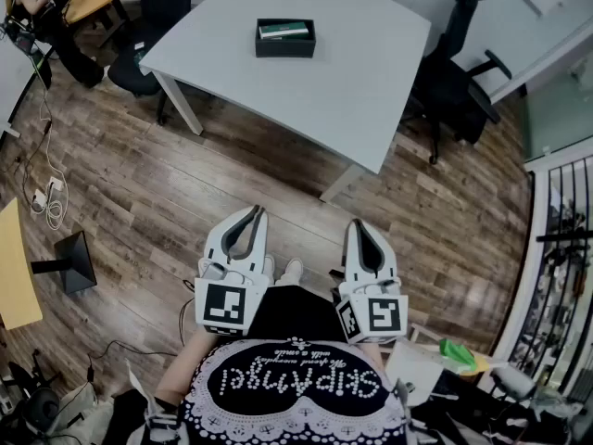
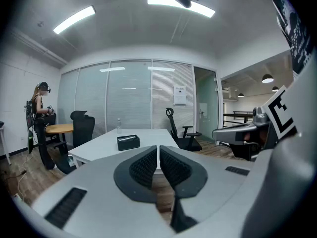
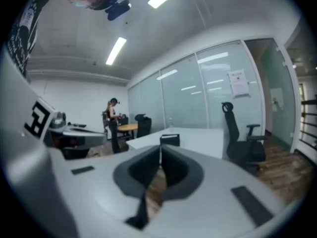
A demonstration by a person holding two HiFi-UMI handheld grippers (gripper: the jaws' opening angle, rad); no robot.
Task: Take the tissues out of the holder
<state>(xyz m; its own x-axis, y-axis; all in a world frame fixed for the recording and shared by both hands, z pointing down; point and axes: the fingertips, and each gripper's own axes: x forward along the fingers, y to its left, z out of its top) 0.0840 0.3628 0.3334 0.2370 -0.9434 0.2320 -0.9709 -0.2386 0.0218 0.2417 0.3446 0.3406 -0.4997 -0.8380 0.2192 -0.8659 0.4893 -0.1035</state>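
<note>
The black tissue holder (image 1: 285,50) is shown on the white table (image 1: 361,72), well ahead of both grippers and touched by neither. A white-and-green pack of tissues (image 1: 283,31) is seen lying inside it. In the left gripper view the holder is placed just above and left of the jaw tips; in the right gripper view it is placed directly above them.

The left gripper (image 1: 251,212) is held low over the wooden floor (image 1: 222,170), short of the table's near edge. Its ribbed pads (image 2: 144,165) are brought together, with only a hairline slit left between them and nothing gripped. The right gripper (image 1: 358,226) is held just beside it, to its right. Its jaws are likewise closed tip to tip on nothing, and only floor is seen through the gap behind the tips. Both grippers are pointed toward the table, slightly downward.

Beyond the table, to the right of the grippers, a black office chair (image 1: 454,77) is parked. Far ahead and to the left, a second person (image 2: 39,120) is seen standing by a round wooden table (image 2: 59,128) with another black chair (image 2: 81,125) beside it.
</note>
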